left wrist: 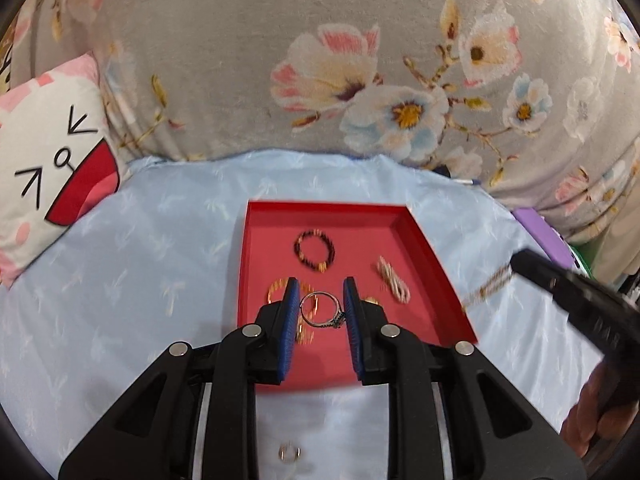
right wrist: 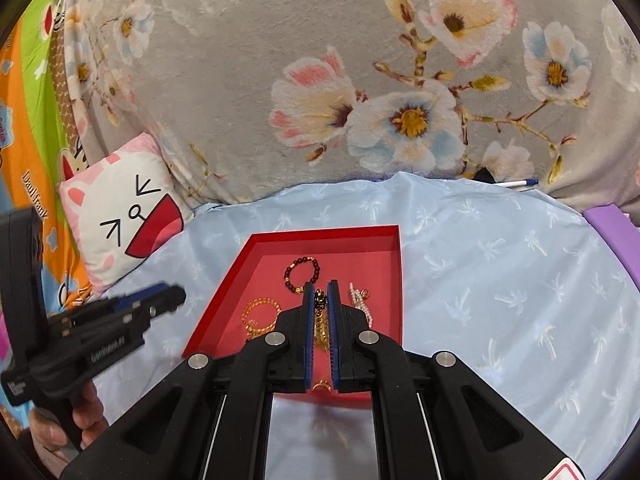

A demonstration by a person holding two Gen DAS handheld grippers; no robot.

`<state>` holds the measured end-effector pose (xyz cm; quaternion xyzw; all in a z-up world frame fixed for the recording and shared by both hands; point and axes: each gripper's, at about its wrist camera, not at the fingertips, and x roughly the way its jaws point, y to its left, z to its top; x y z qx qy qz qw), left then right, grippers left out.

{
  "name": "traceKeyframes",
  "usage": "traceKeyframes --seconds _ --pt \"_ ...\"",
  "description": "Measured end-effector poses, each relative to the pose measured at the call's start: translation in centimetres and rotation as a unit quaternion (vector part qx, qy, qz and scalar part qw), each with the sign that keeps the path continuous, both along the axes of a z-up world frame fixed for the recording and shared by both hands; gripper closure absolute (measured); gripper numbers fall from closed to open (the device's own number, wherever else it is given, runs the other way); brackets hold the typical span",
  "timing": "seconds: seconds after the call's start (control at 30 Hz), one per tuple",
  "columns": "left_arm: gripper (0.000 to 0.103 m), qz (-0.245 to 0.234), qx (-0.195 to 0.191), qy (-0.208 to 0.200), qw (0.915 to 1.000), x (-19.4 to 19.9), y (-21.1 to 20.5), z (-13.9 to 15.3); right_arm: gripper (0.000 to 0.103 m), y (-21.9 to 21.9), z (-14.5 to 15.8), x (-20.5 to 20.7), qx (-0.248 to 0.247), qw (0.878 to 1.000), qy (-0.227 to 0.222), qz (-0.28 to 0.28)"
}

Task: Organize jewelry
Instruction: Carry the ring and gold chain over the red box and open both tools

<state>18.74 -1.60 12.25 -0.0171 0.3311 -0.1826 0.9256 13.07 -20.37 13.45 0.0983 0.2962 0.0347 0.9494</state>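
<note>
A red tray [left wrist: 420,248] lies on the light blue sheet. In it are a dark bead bracelet [left wrist: 315,250], a pearl strand [left wrist: 394,279] and gold bangles [left wrist: 278,289]. My left gripper [left wrist: 320,304] is shut on a silver ring [left wrist: 320,311] and holds it over the tray's near part. My right gripper [right wrist: 320,300] is shut on a gold chain [right wrist: 321,320] that hangs between its pads above the tray [right wrist: 394,248]. The dark bracelet [right wrist: 302,274], gold bangles [right wrist: 260,316] and pearl strand [right wrist: 360,304] show in the right wrist view too. Another ring [left wrist: 289,453] lies on the sheet below the left gripper.
A grey floral blanket [left wrist: 320,60] rises behind the sheet. A cat-face pillow [left wrist: 52,160] sits at the left. A purple object [left wrist: 540,232] and a pen [right wrist: 516,183] lie at the right back edge. A small gold ring [right wrist: 321,387] lies in the tray's near edge.
</note>
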Motion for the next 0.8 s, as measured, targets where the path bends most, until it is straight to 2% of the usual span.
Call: traceKeyframes --seconds 0.2,0.3,0.5,0.8 --pt "0.081 -0.004 -0.009 0.026 0.9996 4.9 -1.8 -1.1 0.098 -0.4 -2.6 2.5 0.000 1.000 0.027 0.001" --pt "0.081 0.003 -0.001 0.035 0.9994 6.8 -2.8 -2.4 0.098 -0.3 -4.3 3.6 -0.001 0.999 0.044 0.006" --pt "0.081 0.015 0.008 0.056 0.9983 9.4 -3.2 -4.7 0.097 -0.3 -7.2 4.9 0.001 0.998 0.067 0.011" --pt "0.081 0.027 0.016 0.072 0.9969 11.8 -3.0 -6.9 0.097 -0.2 -8.8 6.1 -0.002 0.997 0.079 0.014"
